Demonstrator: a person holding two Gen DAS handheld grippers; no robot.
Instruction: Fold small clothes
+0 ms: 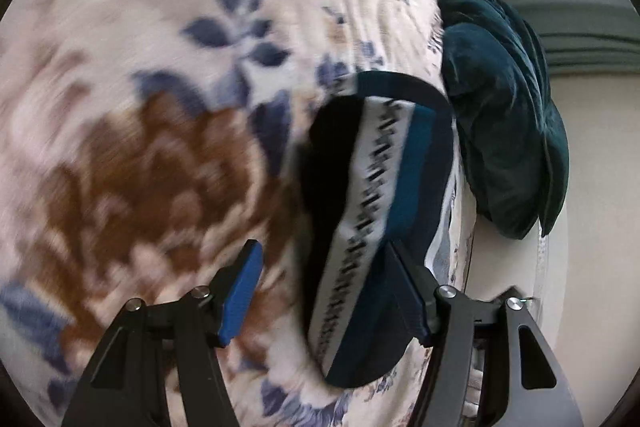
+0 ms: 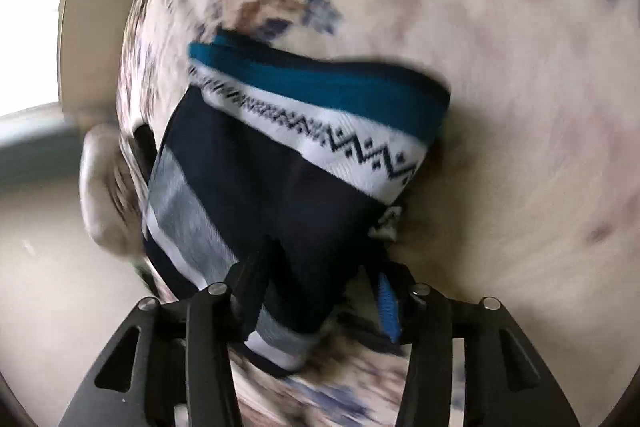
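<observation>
A small knitted garment (image 1: 376, 211), navy with teal and white zigzag-patterned bands, lies folded on a floral blanket (image 1: 132, 99). In the left wrist view my left gripper (image 1: 328, 291) is open, its blue-padded fingers (image 1: 242, 291) apart; the garment lies between them and against the right finger. In the right wrist view the same garment (image 2: 280, 163) fills the middle, and my right gripper (image 2: 320, 287) has its jaws apart around the garment's near edge. The view is blurred.
The blanket, cream with blue and brown flowers (image 2: 520, 67), covers a bed. A dark teal velvet cushion (image 1: 504, 115) lies at the bed's edge, beside the garment. Beyond it are pale floor (image 1: 592, 187) and a grey curtain (image 1: 576, 3).
</observation>
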